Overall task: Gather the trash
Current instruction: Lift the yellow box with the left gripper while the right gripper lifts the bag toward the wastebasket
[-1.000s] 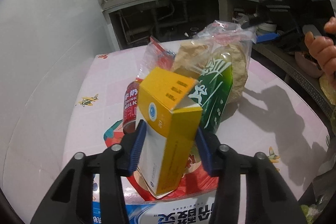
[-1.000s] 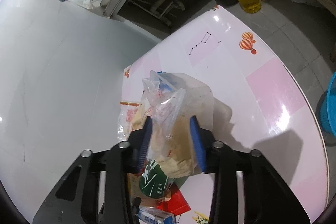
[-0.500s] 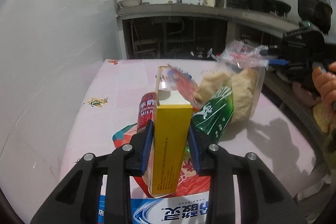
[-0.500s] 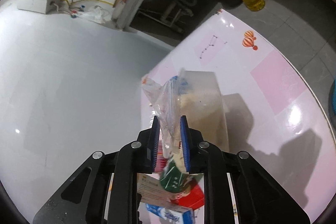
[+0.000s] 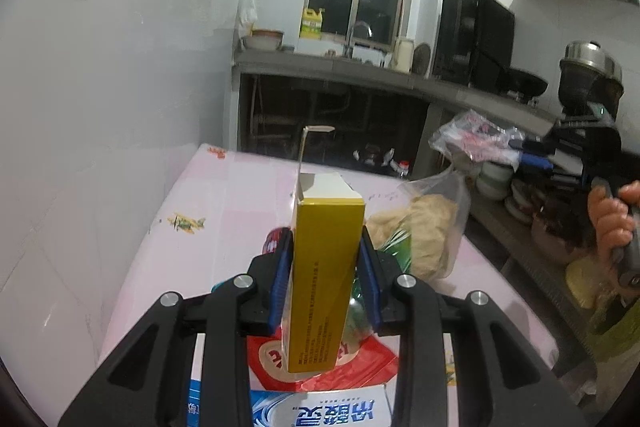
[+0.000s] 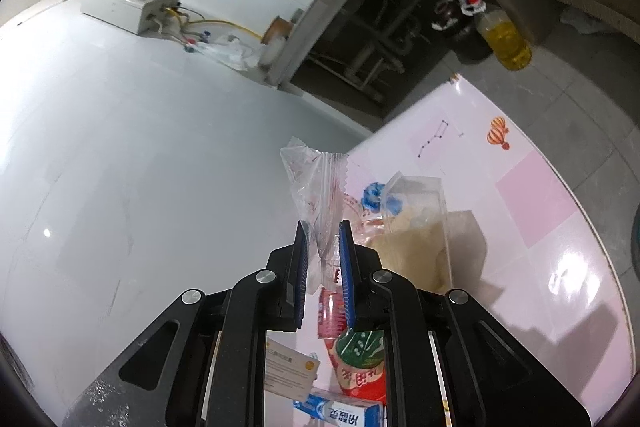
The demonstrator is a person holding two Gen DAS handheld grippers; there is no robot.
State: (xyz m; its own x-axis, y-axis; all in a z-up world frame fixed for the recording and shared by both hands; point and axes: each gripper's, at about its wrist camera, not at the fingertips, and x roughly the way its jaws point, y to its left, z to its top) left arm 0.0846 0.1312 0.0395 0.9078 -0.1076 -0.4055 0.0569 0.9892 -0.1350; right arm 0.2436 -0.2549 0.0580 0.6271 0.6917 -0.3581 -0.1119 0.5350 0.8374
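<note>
My left gripper (image 5: 326, 243) is shut on a yellow box (image 5: 324, 291), held upright above the table with its top flap open. My right gripper (image 6: 323, 239) is shut on the crumpled top of a clear plastic bag (image 6: 316, 187). The bag's body, with beige contents (image 6: 416, 239), hangs down to the pink table (image 6: 540, 207). In the left wrist view, the right gripper (image 5: 532, 155) pinches that bag (image 5: 472, 139) at the right, with a person's hand (image 5: 612, 219) behind it.
Under the grippers lie a red can (image 6: 330, 311), a green packet (image 6: 358, 347), a red wrapper (image 5: 348, 359) and a blue toothpaste box (image 5: 320, 411). A white wall borders the table's left side. A kitchen counter (image 5: 360, 71) stands beyond, and an oil bottle (image 6: 506, 39) sits on the floor.
Both grippers closed and rose. The left gripper's pads clamped the yellow box, which rolled upright. The right gripper's pads pinched the bag's top and pulled it up.
</note>
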